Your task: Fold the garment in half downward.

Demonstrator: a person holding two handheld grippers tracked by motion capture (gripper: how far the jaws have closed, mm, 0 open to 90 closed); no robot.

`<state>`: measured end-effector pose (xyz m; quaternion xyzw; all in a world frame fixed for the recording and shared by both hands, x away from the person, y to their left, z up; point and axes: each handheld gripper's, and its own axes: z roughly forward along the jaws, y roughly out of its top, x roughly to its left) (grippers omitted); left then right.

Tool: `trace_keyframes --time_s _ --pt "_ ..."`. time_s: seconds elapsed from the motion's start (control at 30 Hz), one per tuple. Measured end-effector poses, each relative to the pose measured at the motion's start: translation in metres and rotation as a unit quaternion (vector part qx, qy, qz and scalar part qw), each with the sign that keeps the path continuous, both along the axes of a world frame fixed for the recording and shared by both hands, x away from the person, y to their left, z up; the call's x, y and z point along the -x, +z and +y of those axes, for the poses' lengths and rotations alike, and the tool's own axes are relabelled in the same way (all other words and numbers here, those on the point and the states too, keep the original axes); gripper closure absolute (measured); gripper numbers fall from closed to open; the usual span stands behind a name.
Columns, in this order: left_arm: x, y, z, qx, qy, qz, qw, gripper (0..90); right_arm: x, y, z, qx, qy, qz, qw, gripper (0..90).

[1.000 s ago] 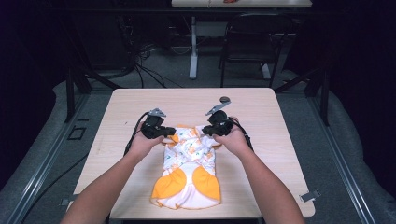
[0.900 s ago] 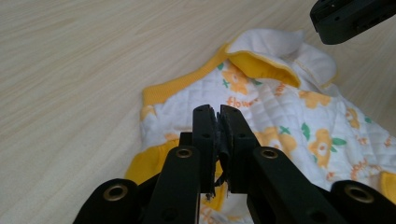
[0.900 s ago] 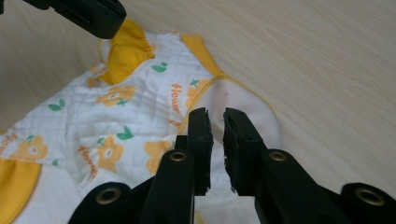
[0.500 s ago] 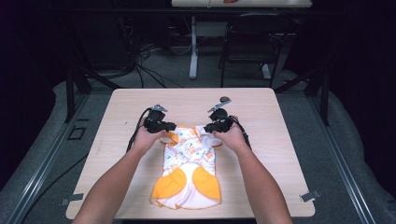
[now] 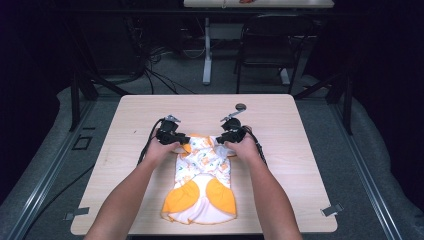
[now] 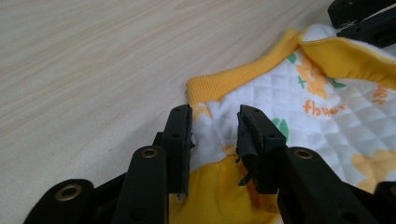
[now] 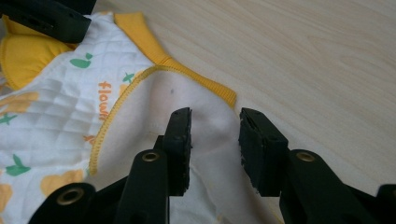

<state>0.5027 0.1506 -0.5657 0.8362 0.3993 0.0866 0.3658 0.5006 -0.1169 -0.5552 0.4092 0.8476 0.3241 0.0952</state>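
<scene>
Your left tongs (image 5: 186, 139) and right tongs (image 5: 220, 138) have just been spreading, both now wide; the baby garment (image 5: 202, 182) lies flat on the table (image 5: 300, 150), its far corners between each pair, unpinched.

Left gripper (image 5: 186, 139) and right gripper (image 5: 220, 139): matte black handheld tools, each with two flat rectangular black jaws carried on hinged black link arms fastened by brass-coloured round rivets. A black cable trails from each body, and each is topped by what appears to be a small grey three-cornered plate. The person's forearms are bare, with no sleeves visible.
</scene>
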Motion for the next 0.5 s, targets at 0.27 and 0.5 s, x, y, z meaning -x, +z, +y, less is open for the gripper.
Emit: trace_keyframes --time_s 0.27,0.5 --pt "-0.0009 -0.0086 0.0027 -0.008 0.013 0.0 0.9999 57.6 -0.0018 -0.0084 0.0055 0.012 -0.004 0.012 0.9998 60.9" --pt "0.0014 -0.008 -0.0008 -0.021 0.007 -0.006 0.9997 61.5 -0.002 -0.01 0.0062 0.014 -0.005 0.01 0.9998 59.9"
